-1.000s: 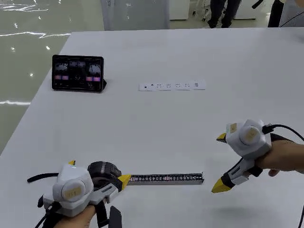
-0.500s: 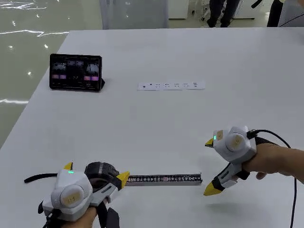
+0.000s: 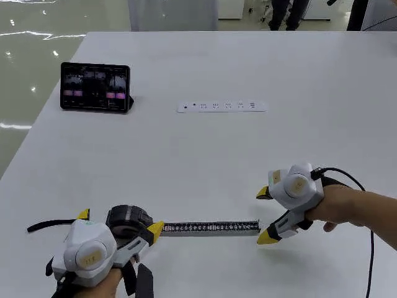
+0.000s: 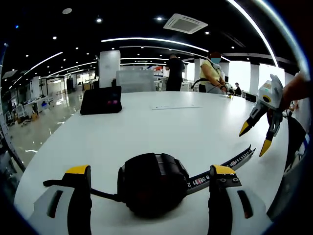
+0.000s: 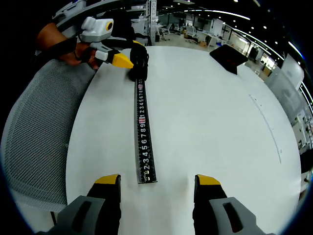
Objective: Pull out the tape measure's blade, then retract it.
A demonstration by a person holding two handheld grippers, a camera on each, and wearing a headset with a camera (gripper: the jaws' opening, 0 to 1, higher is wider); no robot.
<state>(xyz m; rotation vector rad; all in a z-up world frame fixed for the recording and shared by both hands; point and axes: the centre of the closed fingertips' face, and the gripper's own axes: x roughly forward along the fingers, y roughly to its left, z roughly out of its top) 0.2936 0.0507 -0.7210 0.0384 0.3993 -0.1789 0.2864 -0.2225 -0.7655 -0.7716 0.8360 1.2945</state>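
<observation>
Head view: two claws, both open: left claw (image 3: pixel 119 221) straddles one tape measure (image 3: pixel 129 218), right claw (image 3: pixel 263 215) near its blade (image 3: pixel 211 228) tip.

"What can't you read from the head view?"

"The screen of the tablet (image 3: pixel 95 87), near the far left corner of the counter (image 3: pixel 186 161), and the sockets on the power strip (image 3: pixel 221 107). Both are too small."

"And the tape measure (image 3: pixel 130 216)?"

"The left claw (image 3: pixel 119 221) covers the near side of its case. The figures on the blade (image 3: pixel 211 227) are too fine to read. The hand (image 3: pixel 99 288) on that claw runs off the bottom edge."

"The people (image 3: pixel 280 9) past the far edge?"

"Cut off at the top, so just legs."
</observation>
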